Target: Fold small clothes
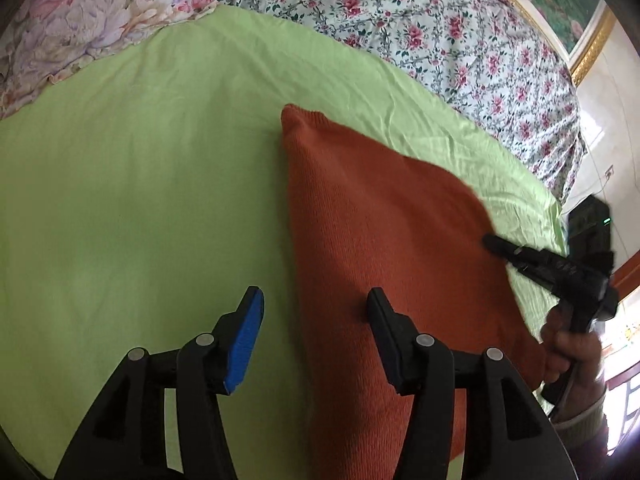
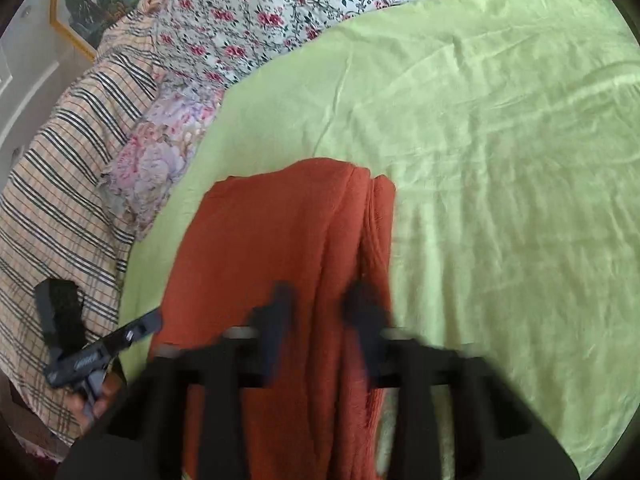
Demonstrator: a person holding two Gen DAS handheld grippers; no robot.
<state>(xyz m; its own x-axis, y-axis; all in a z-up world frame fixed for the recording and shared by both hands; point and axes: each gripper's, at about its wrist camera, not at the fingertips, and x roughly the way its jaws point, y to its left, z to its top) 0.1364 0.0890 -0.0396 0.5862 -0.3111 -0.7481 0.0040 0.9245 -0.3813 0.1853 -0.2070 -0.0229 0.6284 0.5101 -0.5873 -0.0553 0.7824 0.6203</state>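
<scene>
A rust-orange knitted garment point(image 1: 384, 216) lies folded lengthwise on the light green bedsheet point(image 1: 140, 184). The left gripper point(image 1: 316, 320) hangs spread wide at the garment's left edge, holding nothing. The right gripper point(image 2: 320, 312) is blurred, its fingers parted over a raised fold of the knit; whether it grips cannot be told.

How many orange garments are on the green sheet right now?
1. The orange knit garment lies on the green sheet, partly folded lengthwise, under both hand-held grippers. Anything beneath it would be hidden.
</scene>
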